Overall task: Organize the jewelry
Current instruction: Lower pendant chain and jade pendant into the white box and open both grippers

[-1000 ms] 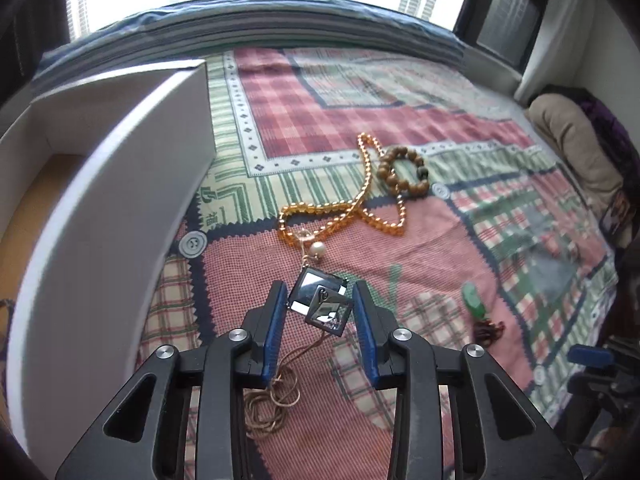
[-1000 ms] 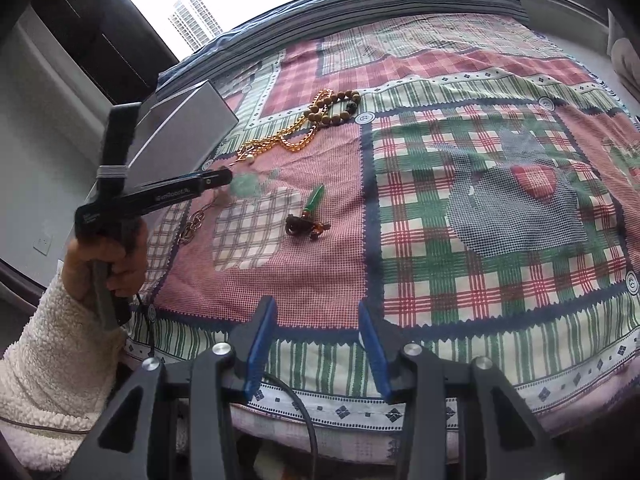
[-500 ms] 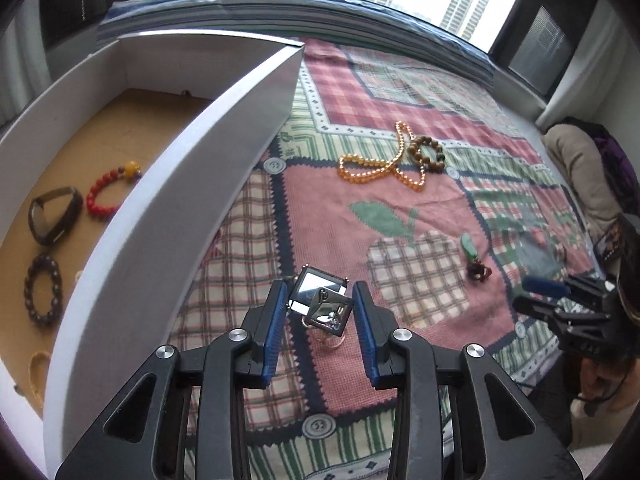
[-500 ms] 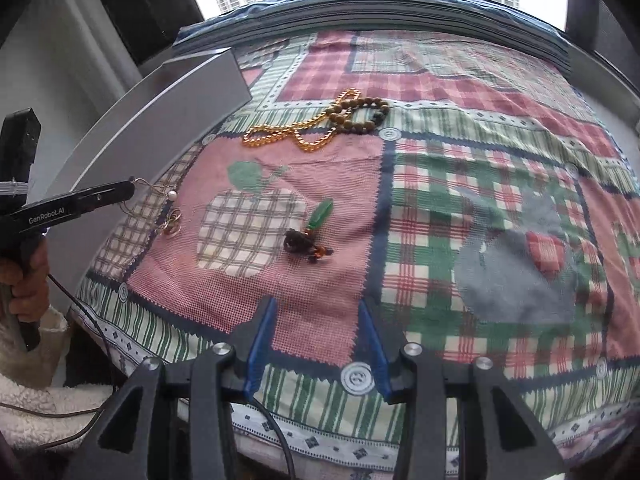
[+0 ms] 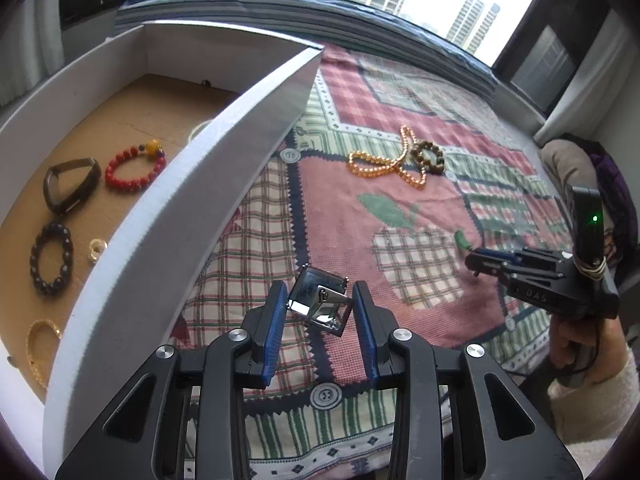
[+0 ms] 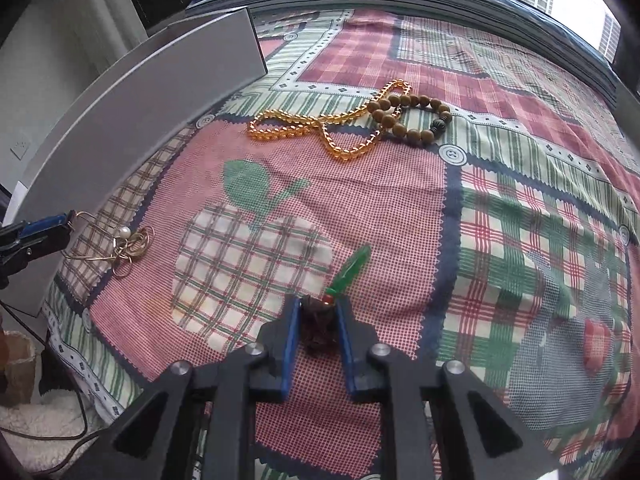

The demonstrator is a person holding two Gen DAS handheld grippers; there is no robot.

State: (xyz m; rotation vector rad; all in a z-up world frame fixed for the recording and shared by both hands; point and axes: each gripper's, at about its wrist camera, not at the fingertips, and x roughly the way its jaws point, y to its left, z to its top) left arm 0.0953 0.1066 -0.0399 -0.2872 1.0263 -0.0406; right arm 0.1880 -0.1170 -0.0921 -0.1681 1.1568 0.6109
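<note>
My left gripper (image 5: 320, 304) is shut on a square silver pendant (image 5: 318, 306) and holds it above the quilt beside the white box (image 5: 168, 216). From the right wrist view its thin gold chain with a pearl (image 6: 124, 246) hangs from the left gripper (image 6: 60, 222) down onto the quilt. My right gripper (image 6: 316, 320) has its jaws on both sides of the dark tassel of a green jade pendant (image 6: 352, 268) lying on the quilt; whether the jaws touch it is not clear. An amber bead necklace (image 6: 320, 128) and a wooden bead bracelet (image 6: 412, 116) lie farther back.
The box holds a red bead bracelet (image 5: 134, 166), a dark band (image 5: 70, 188), a black bead bracelet (image 5: 52, 258), a small ring (image 5: 97, 249) and a gold bangle (image 5: 40, 344). The patchwork quilt (image 6: 520, 240) covers the bed. A window runs along the far side.
My left gripper has lifted the pendant off the quilt and carried it back and left, toward the box. My right gripper has moved forward and down onto the green pendant's tassel.
</note>
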